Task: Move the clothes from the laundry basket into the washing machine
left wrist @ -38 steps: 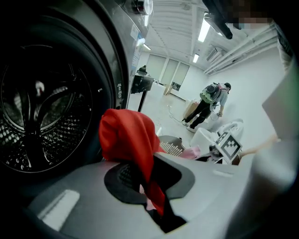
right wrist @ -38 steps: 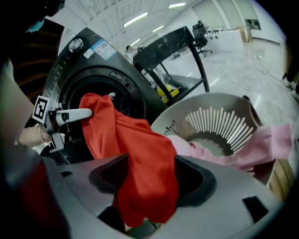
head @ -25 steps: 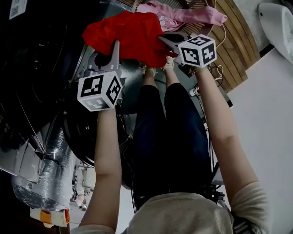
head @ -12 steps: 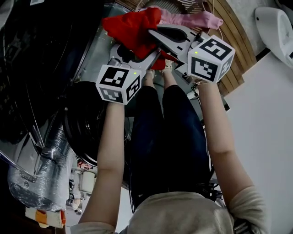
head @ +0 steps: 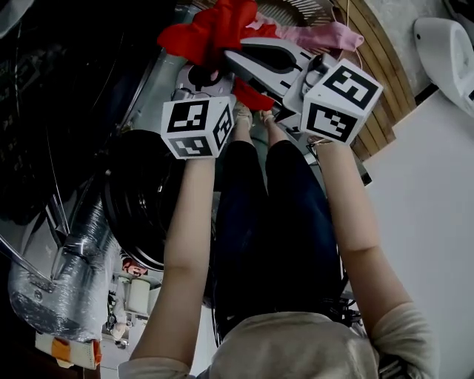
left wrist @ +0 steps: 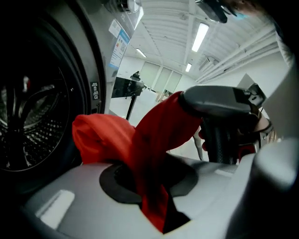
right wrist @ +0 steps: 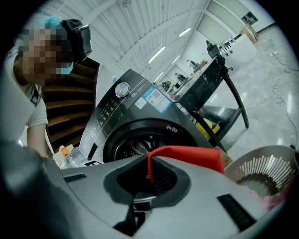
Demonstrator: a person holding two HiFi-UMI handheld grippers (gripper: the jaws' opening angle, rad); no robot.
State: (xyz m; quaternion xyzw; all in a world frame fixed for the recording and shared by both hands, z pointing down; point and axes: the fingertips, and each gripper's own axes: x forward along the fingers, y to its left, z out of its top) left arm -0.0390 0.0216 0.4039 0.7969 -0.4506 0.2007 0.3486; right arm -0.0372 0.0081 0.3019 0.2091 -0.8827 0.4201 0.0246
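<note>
A red garment [head: 211, 29] hangs bunched between both grippers, above the basket and beside the washing machine's dark round opening [head: 137, 196]. My right gripper [head: 231, 56] is shut on one fold of it, pinched at the jaw tips [right wrist: 148, 170]. My left gripper [head: 201, 78] sits just left of the right one. Its jaws are closing, and a strip of the red garment [left wrist: 100, 137] runs down through the narrow gap [left wrist: 150, 189]. The steel drum [left wrist: 28, 121] lies to the left of that gripper. A pink garment [head: 326, 35] stays in the basket [head: 296, 9].
The washing machine's front and control panel [right wrist: 117, 100] face the right gripper. A foil-wrapped hose [head: 74, 274] lies at the lower left. Wooden slats [head: 374, 74] stand to the right of the basket [right wrist: 266, 170]. A black stand [right wrist: 219, 93] is behind it. The person's legs are below the grippers.
The red garment has been lifted up and away from the basket and is now bunched. The right gripper rose and turned towards the left one, which shifted slightly right.
</note>
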